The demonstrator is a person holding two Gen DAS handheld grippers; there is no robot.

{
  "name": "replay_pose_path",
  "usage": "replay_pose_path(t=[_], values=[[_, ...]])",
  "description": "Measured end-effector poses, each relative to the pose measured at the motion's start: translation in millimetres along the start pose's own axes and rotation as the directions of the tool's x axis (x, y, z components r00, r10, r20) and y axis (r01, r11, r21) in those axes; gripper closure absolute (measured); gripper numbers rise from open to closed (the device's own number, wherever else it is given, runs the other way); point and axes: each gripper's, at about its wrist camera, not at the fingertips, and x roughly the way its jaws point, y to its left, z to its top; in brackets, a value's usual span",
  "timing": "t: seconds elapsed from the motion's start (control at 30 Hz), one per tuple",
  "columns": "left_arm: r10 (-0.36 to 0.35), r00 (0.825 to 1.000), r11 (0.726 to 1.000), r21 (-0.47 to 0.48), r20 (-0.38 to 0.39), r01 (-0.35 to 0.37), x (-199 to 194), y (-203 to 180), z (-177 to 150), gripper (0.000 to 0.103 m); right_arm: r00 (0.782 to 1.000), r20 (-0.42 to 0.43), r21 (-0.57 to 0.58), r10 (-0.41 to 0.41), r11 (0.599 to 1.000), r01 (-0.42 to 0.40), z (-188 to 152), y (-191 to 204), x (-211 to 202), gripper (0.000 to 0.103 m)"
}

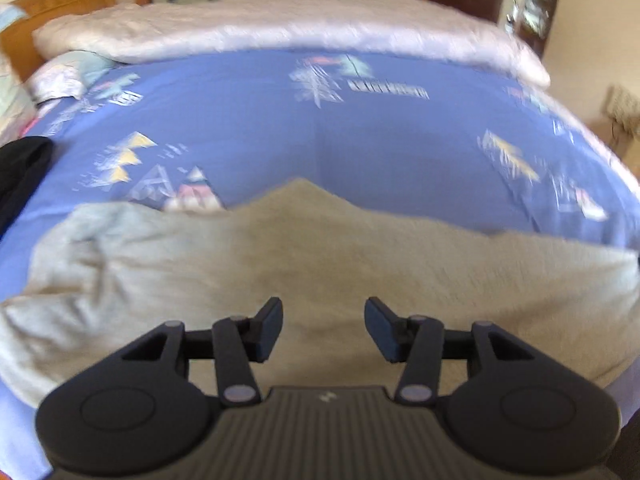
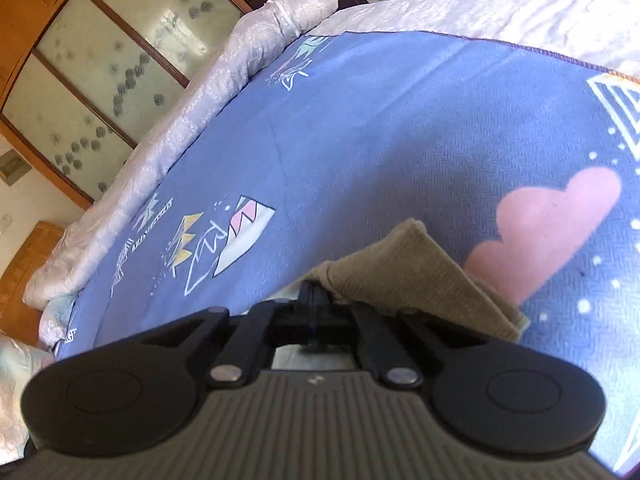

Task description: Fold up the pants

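The right gripper (image 2: 316, 300) is clamped on a pants (image 2: 404, 276) corner that hides its fingertips, while the left gripper (image 1: 323, 328) hangs part-open and empty above blurred pants on the sheet (image 1: 280, 120).

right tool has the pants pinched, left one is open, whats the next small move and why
Probably lower the left tool and close it on the pants: its jaws hang open above the cloth, gripping nothing, while the right tool is shut on a corner.
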Motion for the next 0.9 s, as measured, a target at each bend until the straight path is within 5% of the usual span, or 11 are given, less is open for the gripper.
replay_pose_path(t=[0.17, 0.23, 0.3, 0.47, 0.67, 0.9], values=[[-0.001, 0.998, 1.0, 0.014, -0.056, 0.001, 14.5, -10.9, -8.6, 0.056, 0.999, 0.048, -0.011, 0.024, 1.0, -0.024, -2.1, 6.0, -27.6, 0.094], [-0.011, 0.998, 1.0, 0.004, -0.064, 0.012, 13.0, -8.1, -10.4, 0.054, 0.991, 0.127, 0.047, 0.039, 0.998, -0.046, -4.8, -6.6, -56.7, 0.068], [-0.025, 0.998, 1.0, -0.008, -0.063, 0.024, 10.2, -3.4, -12.2, 0.051, 0.98, 0.195, 0.127, 0.033, 0.99, -0.058, -14.7, -21.9, -83.2, 0.053], [-0.057, 0.996, 0.998, -0.036, -0.07, 0.055, 6.5, 1.1, -15.7, 0.05, 0.978, 0.204, 0.282, 0.042, 0.954, -0.1, -35.1, -56.6, -104.2, 0.053], [-0.088, 0.994, 0.995, -0.059, -0.065, 0.084, -1.3, 1.0, -16.9, 0.048, 0.981, 0.181, 0.348, 0.066, 0.929, -0.126, -26.9, -67.6, -74.6, 0.053], [-0.1, 0.993, 0.992, -0.083, -0.069, 0.094, -3.3, 1.5, -18.2, 0.047, 0.989, 0.148, 0.193, -0.018, 0.981, -0.011, -3.1, -39.5, -45.6, 0.059]])
